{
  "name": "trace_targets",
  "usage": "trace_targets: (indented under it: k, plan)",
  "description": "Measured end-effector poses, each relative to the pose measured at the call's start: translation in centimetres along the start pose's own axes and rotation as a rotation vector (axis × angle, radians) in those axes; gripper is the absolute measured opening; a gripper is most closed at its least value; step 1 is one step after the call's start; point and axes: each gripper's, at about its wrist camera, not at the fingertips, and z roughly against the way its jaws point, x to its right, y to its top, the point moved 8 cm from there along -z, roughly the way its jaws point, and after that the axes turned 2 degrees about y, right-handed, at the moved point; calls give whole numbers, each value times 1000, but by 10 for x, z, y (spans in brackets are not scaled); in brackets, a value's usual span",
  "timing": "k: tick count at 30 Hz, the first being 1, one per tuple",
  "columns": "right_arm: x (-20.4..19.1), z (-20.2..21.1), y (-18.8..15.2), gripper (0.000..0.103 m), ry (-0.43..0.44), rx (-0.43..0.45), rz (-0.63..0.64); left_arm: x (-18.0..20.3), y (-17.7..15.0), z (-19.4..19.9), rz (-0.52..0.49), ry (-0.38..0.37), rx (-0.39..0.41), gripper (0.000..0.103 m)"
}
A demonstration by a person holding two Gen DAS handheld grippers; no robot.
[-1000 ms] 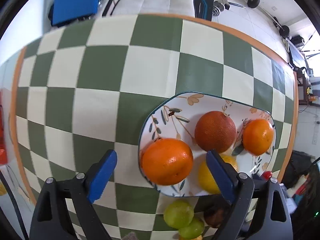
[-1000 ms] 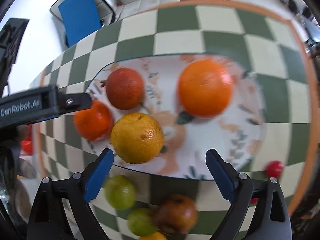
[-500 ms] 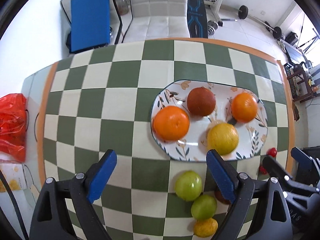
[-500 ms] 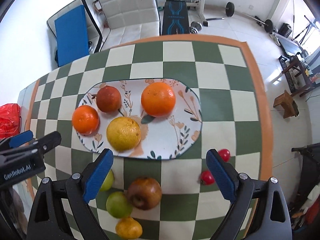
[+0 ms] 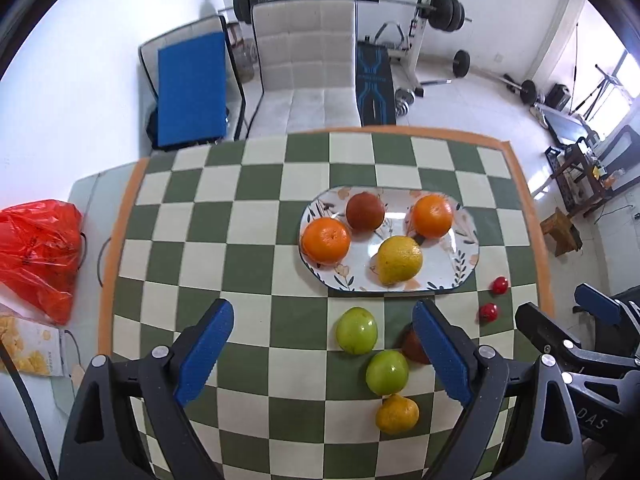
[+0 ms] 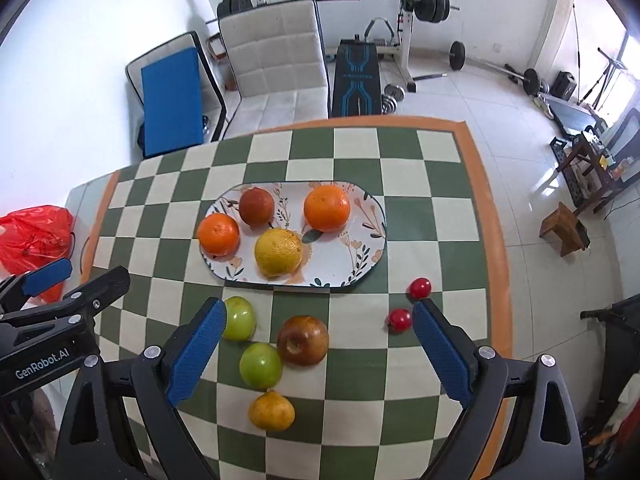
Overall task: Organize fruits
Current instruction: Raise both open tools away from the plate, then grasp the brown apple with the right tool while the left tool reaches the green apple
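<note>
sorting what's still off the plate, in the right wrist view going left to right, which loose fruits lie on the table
Green fruit → second green fruit → small yellow-orange fruit → brown apple → red cherry tomato → second cherry tomato.

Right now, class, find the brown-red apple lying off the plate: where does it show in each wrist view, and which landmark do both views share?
Left wrist view: the brown-red apple sits lower right of centre, partly hidden behind the left hand-held gripper's right finger.
Right wrist view: the apple lies in full sight just below centre.
Shared landmark: the oval floral plate beyond it.
</note>
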Motion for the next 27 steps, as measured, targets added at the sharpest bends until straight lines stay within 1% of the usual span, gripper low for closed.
trace_targets:
  k: [8, 12, 15, 19, 22, 24, 27]
  plan:
    - [1, 53, -12, 96, -11, 71, -1, 2, -10, 49, -1, -38, 65, 92]
    - [0, 79, -19, 96, -12, 103, -3, 2, -14, 74, 1, -46, 105, 92]
    - [-3, 94, -23, 96, -5, 119, -9, 2, -17, 89, -8, -48, 128, 92]
    - [-7, 108, -28, 96, 12, 137, -20, 3, -21, 98, -11, -51, 140, 92]
    - [-10, 109, -29, 96, 41, 138, -43, 3, -23, 96, -2, -53, 135, 92]
    - [-10, 101, -32, 96, 53, 116, -56, 1, -24, 89, 7, -48, 120, 92]
    - [-7, 68, -39, 96, 87, 51, -88, 0, -27, 69, 3, -23, 84, 92]
